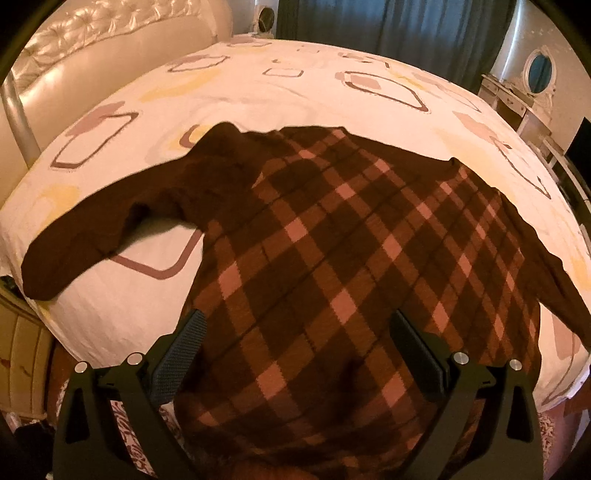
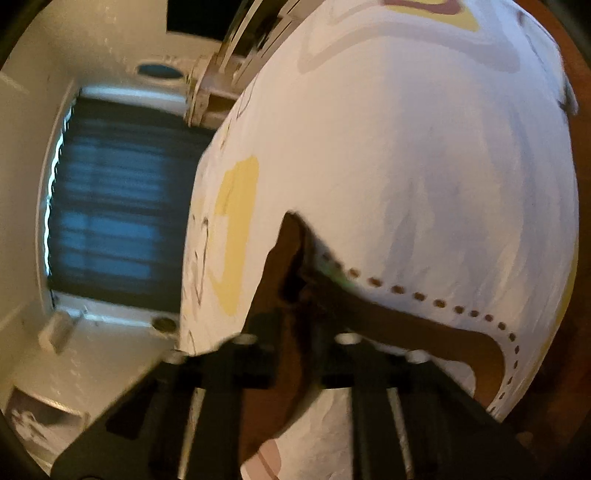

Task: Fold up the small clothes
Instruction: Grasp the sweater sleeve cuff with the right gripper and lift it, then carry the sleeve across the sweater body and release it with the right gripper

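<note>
A small brown sweater with a pink and brown plaid front (image 1: 332,258) lies spread on the bed, one plain brown sleeve (image 1: 110,218) stretched out to the left. My left gripper (image 1: 295,347) is open, hovering over the sweater's lower body, a finger on each side. In the blurred right wrist view, my right gripper (image 2: 301,295) is shut on a brown piece of the sweater (image 2: 291,251), likely its other sleeve, held above the white sheet.
The bed has a white sheet with brown and yellow square prints (image 1: 288,96) and a padded cream headboard (image 1: 110,44) at the far left. Dark curtains (image 1: 388,26) hang behind. A white dresser with mirror (image 1: 532,85) stands at the right.
</note>
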`<state>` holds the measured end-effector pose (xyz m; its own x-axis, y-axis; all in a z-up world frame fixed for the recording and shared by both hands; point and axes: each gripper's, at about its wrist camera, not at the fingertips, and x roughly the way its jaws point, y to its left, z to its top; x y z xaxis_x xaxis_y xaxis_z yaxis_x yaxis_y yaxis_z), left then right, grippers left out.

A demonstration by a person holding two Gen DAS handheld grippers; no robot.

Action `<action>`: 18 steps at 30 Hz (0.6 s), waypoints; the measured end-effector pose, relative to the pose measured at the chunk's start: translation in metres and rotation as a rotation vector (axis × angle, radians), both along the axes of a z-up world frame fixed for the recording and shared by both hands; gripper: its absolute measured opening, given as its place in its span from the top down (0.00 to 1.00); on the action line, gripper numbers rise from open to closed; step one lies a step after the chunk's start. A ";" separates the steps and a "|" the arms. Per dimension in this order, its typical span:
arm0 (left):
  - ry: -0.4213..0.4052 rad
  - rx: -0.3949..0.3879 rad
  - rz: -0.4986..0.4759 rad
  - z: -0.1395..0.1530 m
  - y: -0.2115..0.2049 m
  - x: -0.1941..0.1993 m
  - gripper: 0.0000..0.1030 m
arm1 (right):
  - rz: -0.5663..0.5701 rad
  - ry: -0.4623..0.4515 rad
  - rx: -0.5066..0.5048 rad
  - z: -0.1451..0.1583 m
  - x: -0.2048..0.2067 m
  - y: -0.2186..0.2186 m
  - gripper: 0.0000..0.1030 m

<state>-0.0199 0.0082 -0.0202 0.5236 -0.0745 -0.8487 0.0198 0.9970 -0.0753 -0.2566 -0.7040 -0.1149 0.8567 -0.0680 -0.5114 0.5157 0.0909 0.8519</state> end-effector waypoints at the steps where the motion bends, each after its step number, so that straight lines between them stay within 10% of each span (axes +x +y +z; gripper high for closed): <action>1: 0.001 0.005 -0.006 -0.001 0.002 0.000 0.04 | 0.005 0.012 -0.018 0.004 0.000 0.001 0.95; 10: -0.036 0.001 0.013 0.011 0.043 0.000 0.04 | 0.117 -0.124 -0.205 0.113 0.049 0.044 0.96; 18: -0.051 -0.080 0.102 0.023 0.094 0.001 0.04 | 0.410 -0.248 -0.406 0.206 0.124 0.179 0.96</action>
